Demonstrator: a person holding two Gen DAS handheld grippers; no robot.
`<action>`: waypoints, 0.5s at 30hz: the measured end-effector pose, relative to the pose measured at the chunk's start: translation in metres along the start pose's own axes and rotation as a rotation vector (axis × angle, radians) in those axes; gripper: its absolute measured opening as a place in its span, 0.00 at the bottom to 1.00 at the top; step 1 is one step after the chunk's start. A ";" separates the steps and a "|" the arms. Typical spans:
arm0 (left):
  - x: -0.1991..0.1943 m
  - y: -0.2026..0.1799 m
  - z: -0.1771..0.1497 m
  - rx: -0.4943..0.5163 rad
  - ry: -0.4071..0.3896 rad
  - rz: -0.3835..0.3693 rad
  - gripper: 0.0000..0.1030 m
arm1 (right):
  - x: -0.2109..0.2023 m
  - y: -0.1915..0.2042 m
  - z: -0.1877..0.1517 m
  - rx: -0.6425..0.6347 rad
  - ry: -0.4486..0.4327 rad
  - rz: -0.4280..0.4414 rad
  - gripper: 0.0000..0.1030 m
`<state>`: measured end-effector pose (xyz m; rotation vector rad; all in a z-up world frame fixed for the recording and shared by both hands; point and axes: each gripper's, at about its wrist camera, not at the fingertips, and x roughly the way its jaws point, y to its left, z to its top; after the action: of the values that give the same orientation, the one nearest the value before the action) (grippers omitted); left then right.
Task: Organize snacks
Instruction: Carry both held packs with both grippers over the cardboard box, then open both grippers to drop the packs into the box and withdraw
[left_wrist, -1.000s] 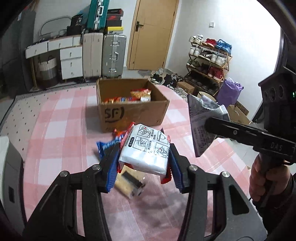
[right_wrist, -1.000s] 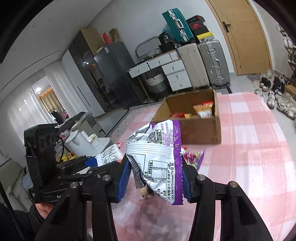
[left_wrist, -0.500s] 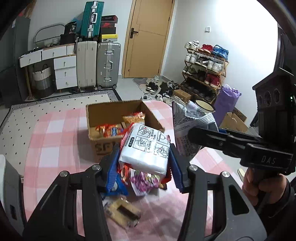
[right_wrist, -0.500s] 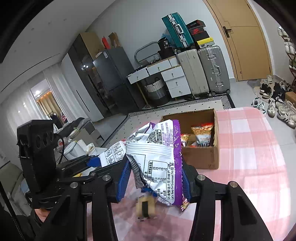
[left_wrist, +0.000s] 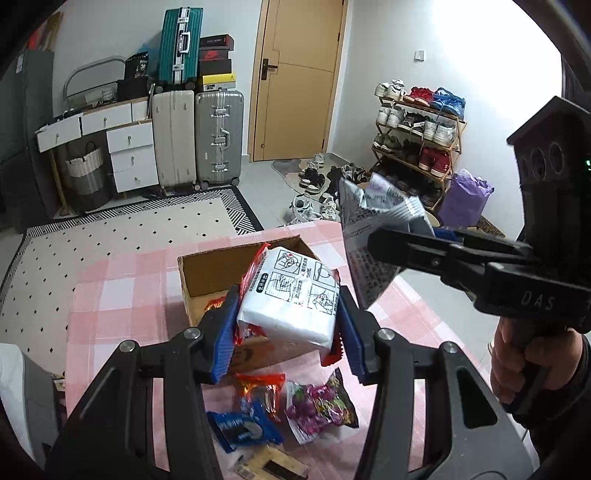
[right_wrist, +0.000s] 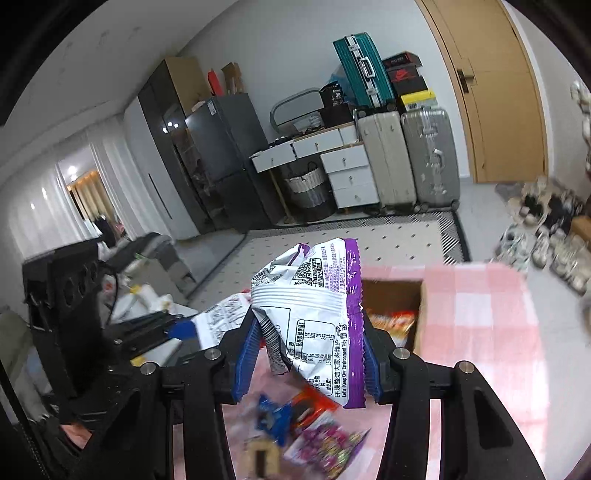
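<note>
My left gripper (left_wrist: 288, 332) is shut on a white and red snack pack (left_wrist: 295, 295), held in the air in front of an open cardboard box (left_wrist: 207, 273) on the pink checked table (left_wrist: 118, 295). To its right, my right gripper (right_wrist: 306, 354) is shut on a silver and purple snack bag (right_wrist: 317, 314), also seen as the snack bag (left_wrist: 373, 229) in the left wrist view. The cardboard box (right_wrist: 391, 295) holds orange snack packets (right_wrist: 391, 321). Loose snacks lie below: a blue packet (left_wrist: 240, 428), a red packet (left_wrist: 262, 387) and a purple candy bag (left_wrist: 317, 406).
A tan wafer pack (left_wrist: 273, 465) lies at the table's near edge. A hand (left_wrist: 524, 362) grips the right tool. Beyond the table are suitcases (left_wrist: 218, 136), white drawers (left_wrist: 129, 147), a door (left_wrist: 295, 74), a shoe rack (left_wrist: 417, 136) and shoes on the floor (left_wrist: 314, 184).
Both grippers rose with their packs and moved toward the box. The box and the loose snacks now sit lower in both views; the grips did not change.
</note>
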<state>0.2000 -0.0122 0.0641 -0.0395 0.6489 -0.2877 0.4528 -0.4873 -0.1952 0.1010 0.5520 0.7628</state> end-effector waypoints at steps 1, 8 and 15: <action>0.004 0.003 0.004 0.005 0.005 0.006 0.45 | 0.003 0.001 0.005 -0.024 -0.003 -0.015 0.47; 0.041 0.022 0.026 0.030 0.039 0.042 0.46 | 0.034 -0.007 0.026 -0.060 0.015 -0.024 0.46; 0.107 0.045 0.040 0.001 0.075 0.044 0.46 | 0.081 -0.027 0.035 -0.067 0.061 -0.050 0.46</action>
<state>0.3166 -0.0006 0.0268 -0.0132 0.7233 -0.2485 0.5349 -0.4475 -0.2087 0.0014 0.5841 0.7364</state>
